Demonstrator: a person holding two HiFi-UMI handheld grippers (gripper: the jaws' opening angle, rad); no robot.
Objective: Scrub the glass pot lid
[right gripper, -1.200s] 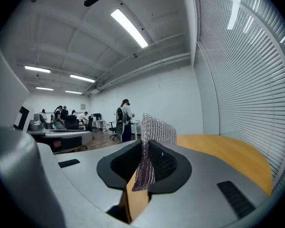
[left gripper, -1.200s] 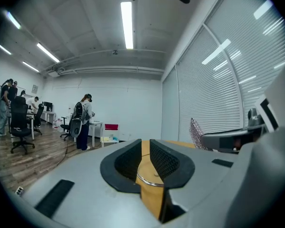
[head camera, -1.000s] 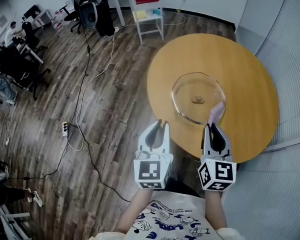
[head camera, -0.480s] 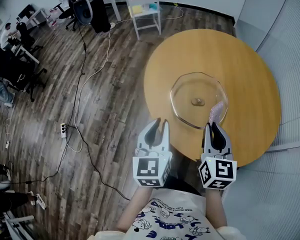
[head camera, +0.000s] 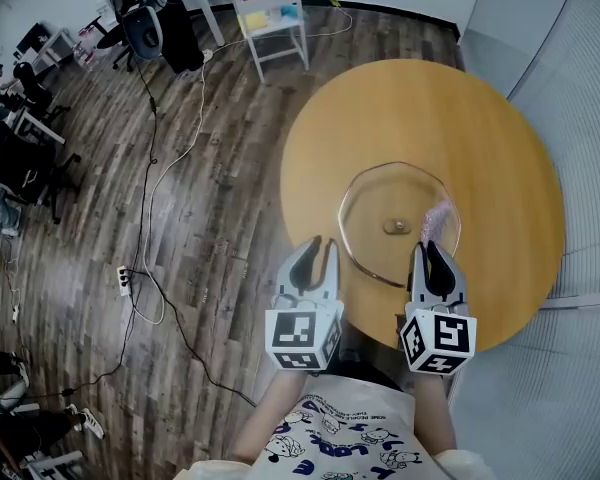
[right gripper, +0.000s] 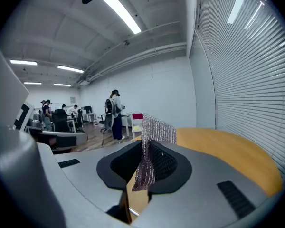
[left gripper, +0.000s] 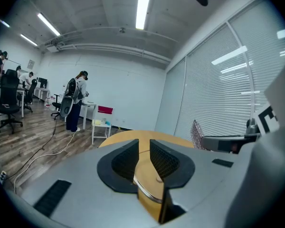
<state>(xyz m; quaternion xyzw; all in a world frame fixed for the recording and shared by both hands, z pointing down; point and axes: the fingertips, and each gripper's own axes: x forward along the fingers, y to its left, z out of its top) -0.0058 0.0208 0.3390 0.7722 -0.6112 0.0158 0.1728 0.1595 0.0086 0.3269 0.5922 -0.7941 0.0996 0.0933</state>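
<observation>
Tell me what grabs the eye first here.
A glass lid lies on the round yellow table. The right gripper is shut on a silvery mesh scrubber whose tip reaches over the lid's near rim. The left gripper, narrowly open and empty, hovers at the table's edge.

Round wooden table (head camera: 480, 118) on plank floor (head camera: 220, 168). Glass pot lid (head camera: 395, 226) lies flat, knob up, toward table's near edge.

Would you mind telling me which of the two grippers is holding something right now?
The right gripper: a silvery mesh scrubber is pinched between its fingers, while the left gripper is empty.
</observation>
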